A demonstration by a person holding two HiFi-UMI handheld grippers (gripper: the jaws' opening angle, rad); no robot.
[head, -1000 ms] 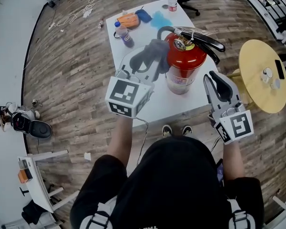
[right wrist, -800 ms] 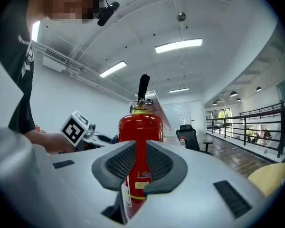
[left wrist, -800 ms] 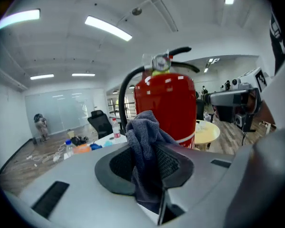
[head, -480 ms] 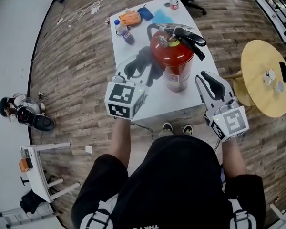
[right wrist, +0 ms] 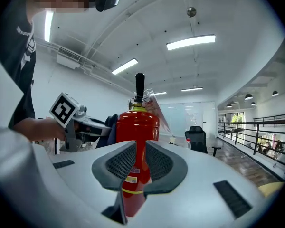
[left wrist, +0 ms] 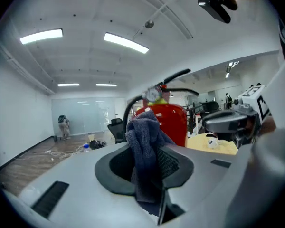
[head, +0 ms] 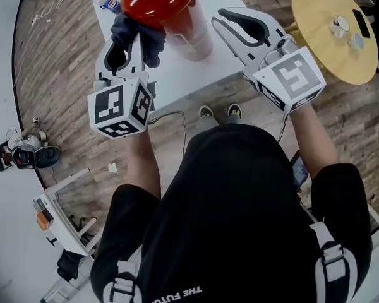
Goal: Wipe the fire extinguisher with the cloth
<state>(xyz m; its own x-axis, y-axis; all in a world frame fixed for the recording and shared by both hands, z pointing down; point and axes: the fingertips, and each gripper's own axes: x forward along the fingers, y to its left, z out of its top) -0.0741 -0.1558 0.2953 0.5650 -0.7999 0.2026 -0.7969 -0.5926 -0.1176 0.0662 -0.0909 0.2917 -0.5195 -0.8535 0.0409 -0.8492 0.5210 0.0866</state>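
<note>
Person in "THE FUT…" shirt (head: 240,219) is clamping cloth (left wrist: 145,141) in left gripper (left wrist: 149,175) beside fire extinguisher (right wrist: 135,122); right gripper (head: 224,17) is hovering, jaws slightly parted, empty.

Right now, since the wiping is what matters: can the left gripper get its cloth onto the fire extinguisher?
Probably yes: the left gripper, shut on the cloth, is close beside the fire extinguisher with nothing between them.

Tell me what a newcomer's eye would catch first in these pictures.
The red fire extinguisher stands on the white table, at the head view's top edge. The left gripper holds a dark cloth beside it; the right gripper is open on its other side.
</note>
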